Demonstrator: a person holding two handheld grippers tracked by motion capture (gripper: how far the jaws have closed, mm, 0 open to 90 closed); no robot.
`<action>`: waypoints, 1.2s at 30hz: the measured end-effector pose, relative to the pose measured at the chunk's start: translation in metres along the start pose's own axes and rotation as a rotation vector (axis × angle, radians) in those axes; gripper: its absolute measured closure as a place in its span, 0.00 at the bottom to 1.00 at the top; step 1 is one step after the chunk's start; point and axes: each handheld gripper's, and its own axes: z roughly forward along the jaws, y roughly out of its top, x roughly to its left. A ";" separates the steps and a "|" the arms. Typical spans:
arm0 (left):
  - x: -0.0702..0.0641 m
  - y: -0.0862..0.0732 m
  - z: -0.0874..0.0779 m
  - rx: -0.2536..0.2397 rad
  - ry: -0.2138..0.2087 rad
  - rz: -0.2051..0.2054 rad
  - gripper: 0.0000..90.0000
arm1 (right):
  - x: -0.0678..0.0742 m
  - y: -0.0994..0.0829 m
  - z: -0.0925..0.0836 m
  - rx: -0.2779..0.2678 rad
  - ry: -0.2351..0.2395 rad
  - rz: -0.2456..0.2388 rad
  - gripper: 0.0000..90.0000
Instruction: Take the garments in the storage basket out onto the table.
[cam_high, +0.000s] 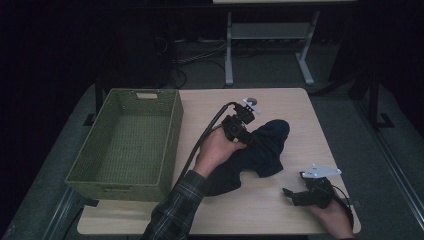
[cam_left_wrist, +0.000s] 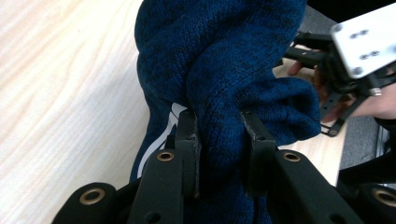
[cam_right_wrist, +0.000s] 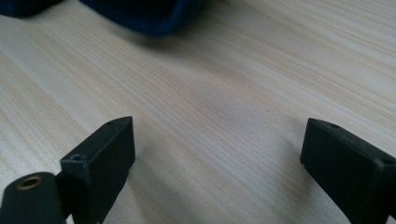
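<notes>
- We see the left gripper (cam_high: 248, 131) down on a dark blue knit garment (cam_high: 260, 150) at the middle of the table (cam_high: 295, 107), the person's left hand (cam_high: 216, 149) wrapped round its body.
- In the left gripper view, we find its jaws clamped on a thick fold of the garment (cam_left_wrist: 224, 70): the knit bulges up between the two pads and spills over both sides. The jaws stand partway apart, kept so by the bunched cloth.
- A white mark shows on the garment just left of the jaws in that view; we cannot tell what it is.
- We see the rest of the garment lying crumpled on the table, one end toward the far edge, the other trailing back under the left forearm and its plaid sleeve (cam_high: 175, 210).
- The right gripper (cam_high: 291, 193) rests low at the table's near right corner, in the right hand (cam_high: 332, 215), near the garment and not touching it.
- In the right gripper view, we see its jaws wide apart with only bare wood between them; the garment's edge (cam_right_wrist: 140, 16) lies at the top of that view, well clear of the tips.
- A green woven basket (cam_high: 167, 150) sits at the table's left side, just beside the left forearm.
</notes>
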 end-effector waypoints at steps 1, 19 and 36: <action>0.004 -0.002 0.006 0.001 -0.006 -0.002 0.80 | 0.000 0.000 0.000 0.001 0.000 -0.001 0.11; 0.045 -0.021 0.052 0.022 -0.009 -0.066 0.77 | 0.000 0.000 0.000 0.001 0.001 0.003 0.11; 0.024 -0.025 -0.001 -0.059 0.166 0.011 0.24 | 0.000 0.000 0.000 0.002 -0.001 0.002 0.11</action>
